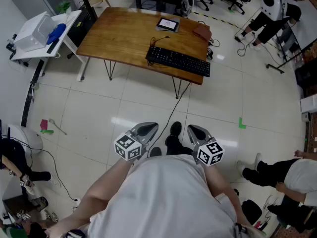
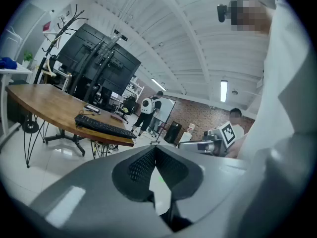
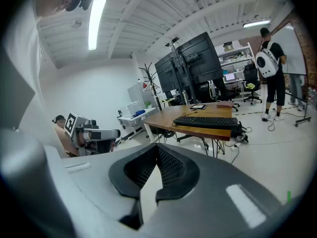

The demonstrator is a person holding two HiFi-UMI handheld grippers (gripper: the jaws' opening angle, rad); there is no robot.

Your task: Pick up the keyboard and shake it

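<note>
While keyboard [image 1: 178, 61] lies on table [image 1: 114, 31], L gripper [image 1: 148, 129], R gripper [image 1: 196, 131] fingers pressed together, nothing held.

Head view looks steeply down; all three views share the far keyboard [image 1: 178, 62].

Lying on the brown wooden bench [image 1: 119, 33], along its near edge toward the right: the long black keyboard [image 1: 178, 62]. Resting behind it, farther back on the bench: a flat dark tablet [image 1: 167, 25], with a brown leather pouch [image 1: 202, 31] lying near its right. Standing just left of that bench: a smaller white bench [image 1: 71, 20].
</note>
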